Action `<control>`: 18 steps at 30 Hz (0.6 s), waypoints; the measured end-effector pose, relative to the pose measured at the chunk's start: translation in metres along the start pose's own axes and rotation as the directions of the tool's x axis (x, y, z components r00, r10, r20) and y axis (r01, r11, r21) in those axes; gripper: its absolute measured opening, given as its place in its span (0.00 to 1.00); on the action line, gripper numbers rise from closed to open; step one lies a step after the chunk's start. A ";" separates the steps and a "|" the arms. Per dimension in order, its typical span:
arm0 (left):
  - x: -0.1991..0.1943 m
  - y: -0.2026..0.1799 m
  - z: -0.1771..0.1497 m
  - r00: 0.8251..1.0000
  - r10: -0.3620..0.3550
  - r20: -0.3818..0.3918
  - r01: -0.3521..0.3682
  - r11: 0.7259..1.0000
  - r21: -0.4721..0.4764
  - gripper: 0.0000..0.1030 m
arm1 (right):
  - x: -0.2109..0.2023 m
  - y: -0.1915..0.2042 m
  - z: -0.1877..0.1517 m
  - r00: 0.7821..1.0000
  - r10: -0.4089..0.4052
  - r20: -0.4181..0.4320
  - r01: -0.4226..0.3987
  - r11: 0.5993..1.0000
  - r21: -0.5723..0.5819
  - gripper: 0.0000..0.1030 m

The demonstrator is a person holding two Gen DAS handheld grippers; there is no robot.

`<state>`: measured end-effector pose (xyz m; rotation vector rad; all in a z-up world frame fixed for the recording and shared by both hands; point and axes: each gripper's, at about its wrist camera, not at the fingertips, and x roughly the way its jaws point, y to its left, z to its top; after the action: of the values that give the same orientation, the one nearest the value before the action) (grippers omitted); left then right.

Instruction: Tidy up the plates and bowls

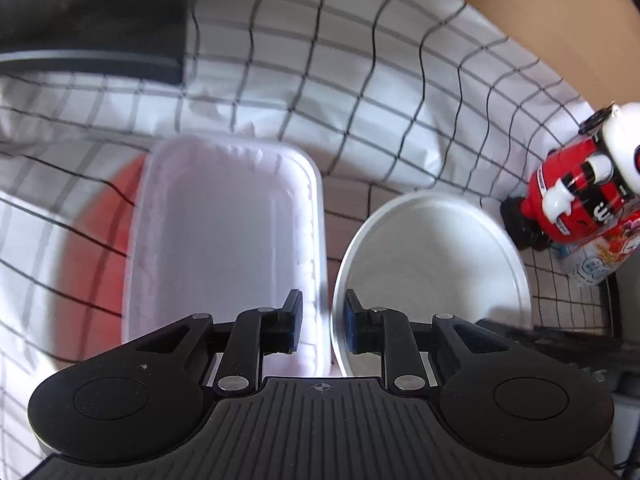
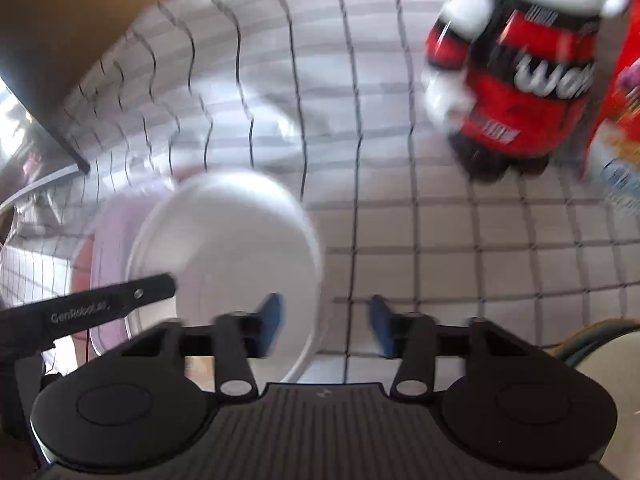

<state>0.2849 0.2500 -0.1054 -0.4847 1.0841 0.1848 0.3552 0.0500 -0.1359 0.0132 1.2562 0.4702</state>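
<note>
In the left wrist view a pale pink rectangular tray lies on a red plate, with a white round bowl to its right. My left gripper is open; its jaws straddle the tray's right rim and the bowl's left rim without clamping. In the blurred right wrist view the white bowl sits left of centre, with the pink tray behind it. My right gripper is open and empty; its left finger is over the bowl's near rim. The left gripper's finger reaches in from the left.
A white checked tablecloth covers the table. A red, black and white figure bottle and a colourful packet stand at the right; the bottle is close ahead in the right wrist view. A dark appliance sits far left. Another dish edge shows at lower right.
</note>
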 end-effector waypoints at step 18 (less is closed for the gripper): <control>-0.080 -0.166 -0.017 0.974 -0.220 0.056 0.194 0.935 0.298 0.23 | -0.153 -0.077 -0.026 0.974 0.004 0.227 0.009 0.998 -0.056 0.22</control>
<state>0.2964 0.1032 0.0059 -0.3193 0.9465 -0.1384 0.3226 -0.0791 -0.0250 0.0165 1.0182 0.4881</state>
